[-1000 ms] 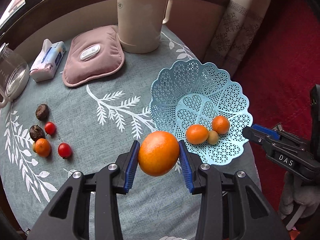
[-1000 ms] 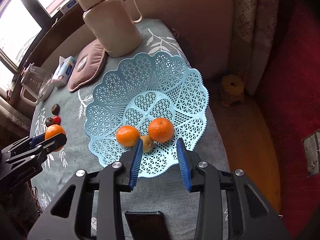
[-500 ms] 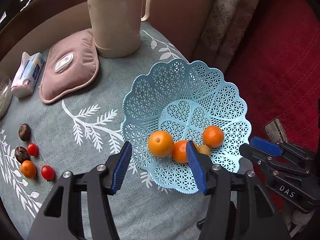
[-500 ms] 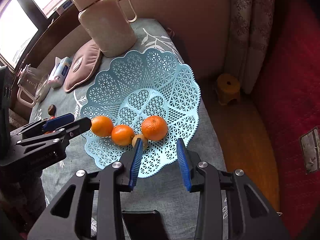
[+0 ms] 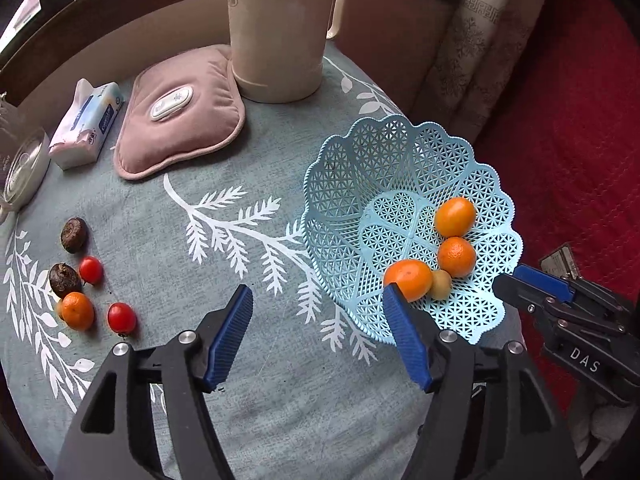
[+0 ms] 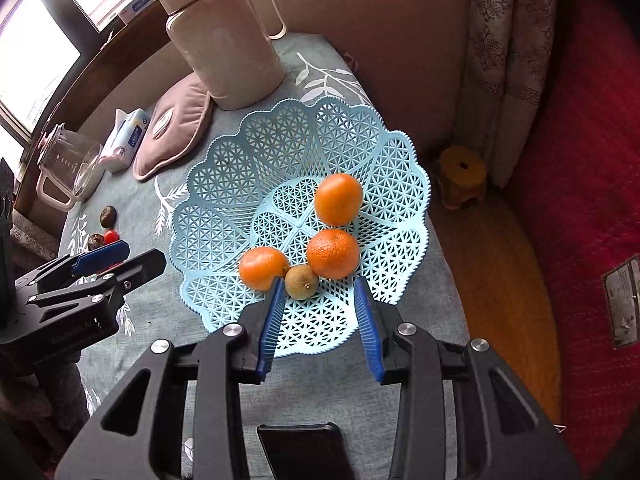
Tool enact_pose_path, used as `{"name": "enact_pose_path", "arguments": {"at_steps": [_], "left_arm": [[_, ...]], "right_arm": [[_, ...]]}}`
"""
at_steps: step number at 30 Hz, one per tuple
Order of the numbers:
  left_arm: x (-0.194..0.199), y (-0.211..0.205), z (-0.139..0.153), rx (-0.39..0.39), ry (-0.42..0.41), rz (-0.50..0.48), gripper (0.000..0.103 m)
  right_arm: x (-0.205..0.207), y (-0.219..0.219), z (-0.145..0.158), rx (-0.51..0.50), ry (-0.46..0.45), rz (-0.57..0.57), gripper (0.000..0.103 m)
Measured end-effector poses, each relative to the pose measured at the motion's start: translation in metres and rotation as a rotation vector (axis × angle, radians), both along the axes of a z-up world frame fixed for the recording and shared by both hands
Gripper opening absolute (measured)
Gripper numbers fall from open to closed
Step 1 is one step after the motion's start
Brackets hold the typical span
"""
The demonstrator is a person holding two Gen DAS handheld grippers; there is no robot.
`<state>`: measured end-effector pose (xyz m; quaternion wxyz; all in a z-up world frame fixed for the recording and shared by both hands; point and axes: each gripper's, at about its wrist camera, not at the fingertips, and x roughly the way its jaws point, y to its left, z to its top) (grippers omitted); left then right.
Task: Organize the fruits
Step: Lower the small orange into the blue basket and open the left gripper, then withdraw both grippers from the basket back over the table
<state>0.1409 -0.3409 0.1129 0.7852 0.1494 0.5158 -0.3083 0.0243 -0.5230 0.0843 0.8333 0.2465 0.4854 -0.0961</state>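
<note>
The left gripper has its jaws wide apart and holds nothing; it hangs above the tablecloth, just beside the near-left rim of the light blue basket. The right gripper is also spread and empty, with its blue fingertips over the near rim of the basket.

Inside the basket lie three oranges and one small yellow-green fruit. The first orange lies a little apart, further back. The second orange and the third orange are nearer, and the small fruit sits between these two, touching both.

On the left part of the table more fruits wait in a loose group: a small orange, two red tomatoes, and two dark brown round fruits. Behind them are a tissue pack, a pink pad and a cream jug.
</note>
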Motion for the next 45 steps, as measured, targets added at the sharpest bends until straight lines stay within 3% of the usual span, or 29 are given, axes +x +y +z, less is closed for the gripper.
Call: {"name": "enact_pose_path", "arguments": {"at_steps": [18,38,42,45], "left_arm": [[-0.003,0.072,0.007,0.002,0.003,0.098,0.068],[0.017,0.208,0.010,0.002,0.009,0.292,0.068],[0.020,0.232,0.005,0.006,0.024,0.325,0.068],[0.025,0.246,0.002,0.004,0.039,0.340,0.070]], "right_arm": [[0.006,0.054,0.013,-0.014,-0.014,0.055,0.042],[0.047,0.154,0.025,-0.010,-0.024,0.190,0.042],[0.054,0.171,0.021,0.001,-0.014,0.201,0.055],[0.059,0.182,0.017,0.009,0.000,0.205,0.055]]}}
